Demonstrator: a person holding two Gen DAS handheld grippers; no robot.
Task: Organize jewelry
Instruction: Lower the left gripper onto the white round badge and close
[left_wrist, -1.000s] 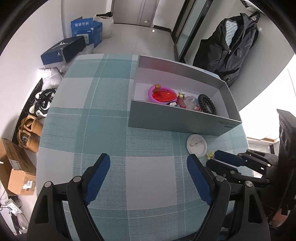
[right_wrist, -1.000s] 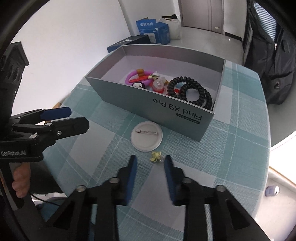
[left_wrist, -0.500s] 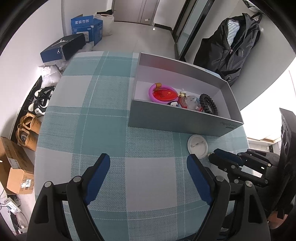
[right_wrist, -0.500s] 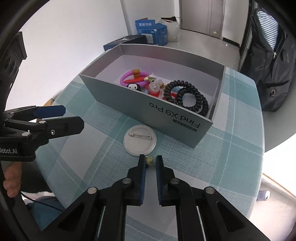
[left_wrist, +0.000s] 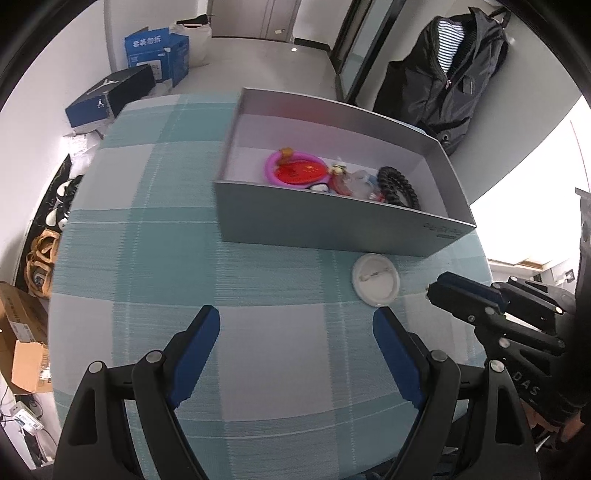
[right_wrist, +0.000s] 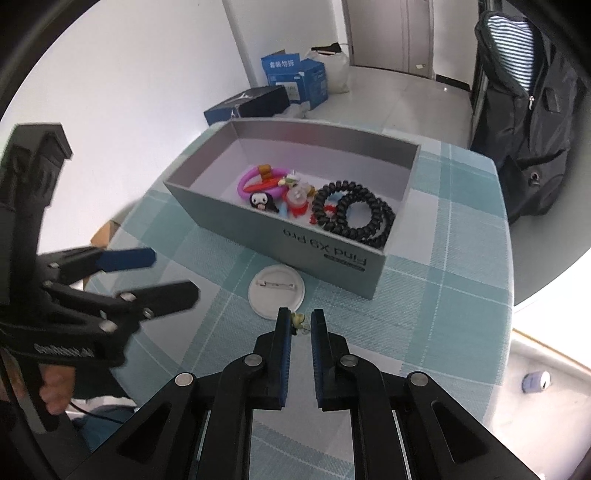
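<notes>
Right gripper (right_wrist: 298, 320) clamped on one small yellow charm (right_wrist: 297, 320), pinched at the fingertips, just in front of one white pin badge (right_wrist: 276, 291) lying back-up on the checked tablecloth (right_wrist: 436, 332). Angled steeply down toward the table, tips close above the cloth; whether the charm is clear of the cloth, hard to tell.

Left gripper (left_wrist: 295, 328) spread wide, nothing between the blue pads (left_wrist: 197, 343), tilted down over a bare patch of cloth, well left of the badge. Held by one hand (right_wrist: 55, 387), low at the edge of the right wrist view.

Beyond the badge, one grey open box (right_wrist: 332, 251), near wall just beside the badge. Inside: two black coil hair ties (right_wrist: 351, 214) overlapping, one pink ring (right_wrist: 258, 181), one small black-and-white figure (right_wrist: 263, 201), a few red and clear trinkets too jumbled to count.

Further out, one dark backpack (right_wrist: 528, 147) against the wall.
</notes>
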